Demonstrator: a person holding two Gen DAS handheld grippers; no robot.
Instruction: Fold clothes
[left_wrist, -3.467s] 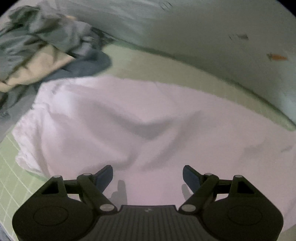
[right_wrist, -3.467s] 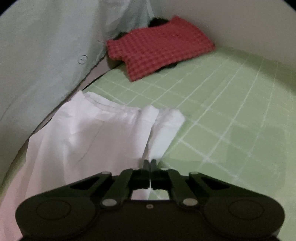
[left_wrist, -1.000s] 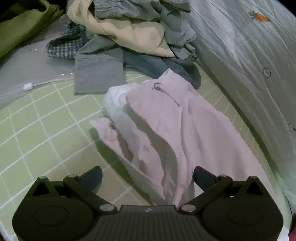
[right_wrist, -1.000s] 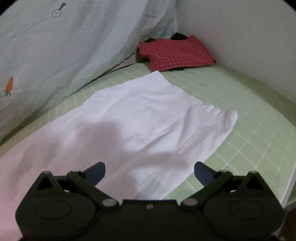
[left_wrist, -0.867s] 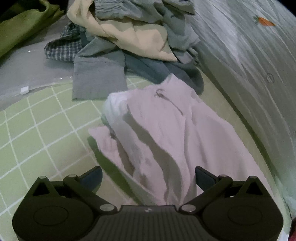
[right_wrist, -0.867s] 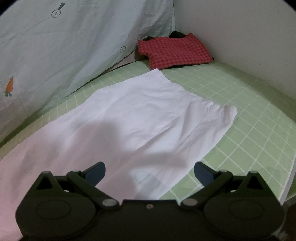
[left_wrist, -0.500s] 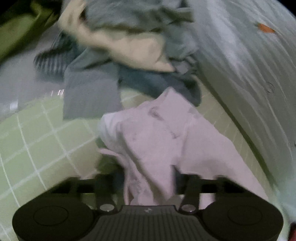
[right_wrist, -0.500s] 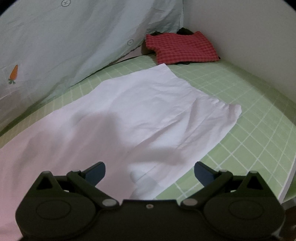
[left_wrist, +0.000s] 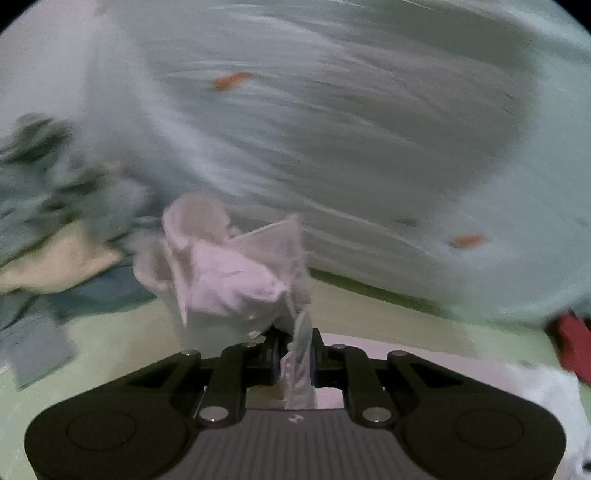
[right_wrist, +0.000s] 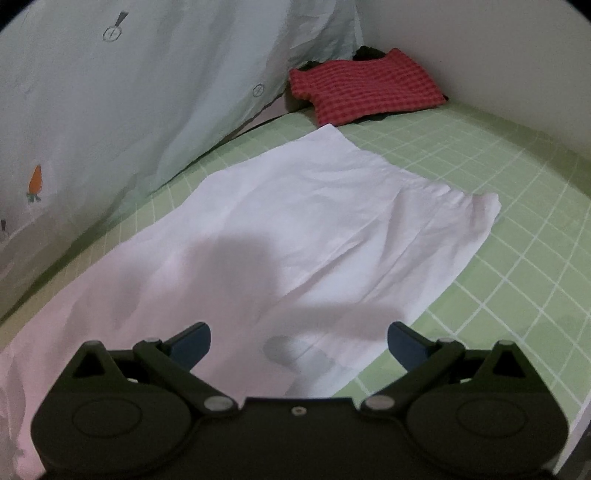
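A white garment (right_wrist: 295, 229) lies spread flat on the green checked mat (right_wrist: 517, 206). My right gripper (right_wrist: 298, 341) is open and empty, hovering low over the garment's near part. My left gripper (left_wrist: 293, 360) is shut on a bunched end of the same white garment (left_wrist: 225, 280), lifted off the mat; this view is blurred by motion.
A folded red checked cloth (right_wrist: 365, 86) lies in the far corner by the wall. A pale sheet with carrot prints (right_wrist: 110, 110) hangs along the left side. A pile of grey, blue and beige clothes (left_wrist: 48, 221) lies left of my left gripper.
My left gripper has closed on the crumpled end of the white garment and swung it up and to the right. My right gripper stays open, nearly still.
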